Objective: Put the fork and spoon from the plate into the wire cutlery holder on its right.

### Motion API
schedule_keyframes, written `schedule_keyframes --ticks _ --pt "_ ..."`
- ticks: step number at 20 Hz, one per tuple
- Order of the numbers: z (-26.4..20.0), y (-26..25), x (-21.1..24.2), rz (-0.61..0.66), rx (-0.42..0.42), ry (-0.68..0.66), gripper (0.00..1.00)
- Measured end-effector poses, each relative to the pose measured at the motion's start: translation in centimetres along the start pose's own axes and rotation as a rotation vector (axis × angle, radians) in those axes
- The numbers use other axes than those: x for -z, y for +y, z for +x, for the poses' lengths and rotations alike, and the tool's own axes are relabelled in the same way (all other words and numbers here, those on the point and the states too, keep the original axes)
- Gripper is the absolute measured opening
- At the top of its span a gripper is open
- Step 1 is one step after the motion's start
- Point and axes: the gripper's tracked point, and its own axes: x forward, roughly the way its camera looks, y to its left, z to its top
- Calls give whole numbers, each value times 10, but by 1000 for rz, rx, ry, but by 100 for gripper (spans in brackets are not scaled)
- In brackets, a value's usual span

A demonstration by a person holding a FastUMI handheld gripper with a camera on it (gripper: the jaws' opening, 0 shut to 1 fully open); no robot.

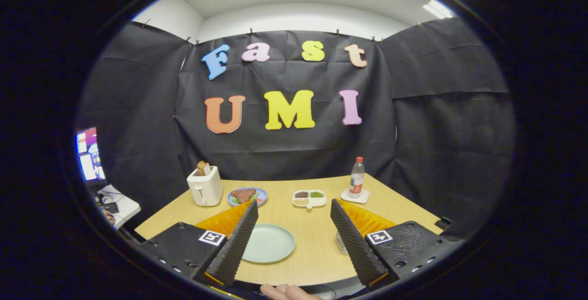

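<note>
gripper [294, 226] fingers spread wide, ridged pads, holding nothing. one round smooth plate [271, 244] between them. wooden table [312, 245]. one boxy toaster [205, 186], one plastic bottle [356, 177] beyond.

Tongs [294, 210] spread wide apart, gripping nothing.

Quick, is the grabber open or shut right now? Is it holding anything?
Gripper: jaws wide open, holding nothing, above the table with the pale green plate between them.
</note>
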Motion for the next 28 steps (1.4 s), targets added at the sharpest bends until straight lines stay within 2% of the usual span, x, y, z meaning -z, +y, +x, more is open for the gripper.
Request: schedule_keyframes --ticks 5,11,20,23,28 --pt "-5 9 -1 -53 -14 -19 96" --pt "-6 13 -1 -54 -40 -30 95" --pt "-8 5 -7 -56 -16 -45 96" --pt "-9 7 -13 -37 -41 -66 95" --pt "-6 5 -10 -48 -39 -63 96"
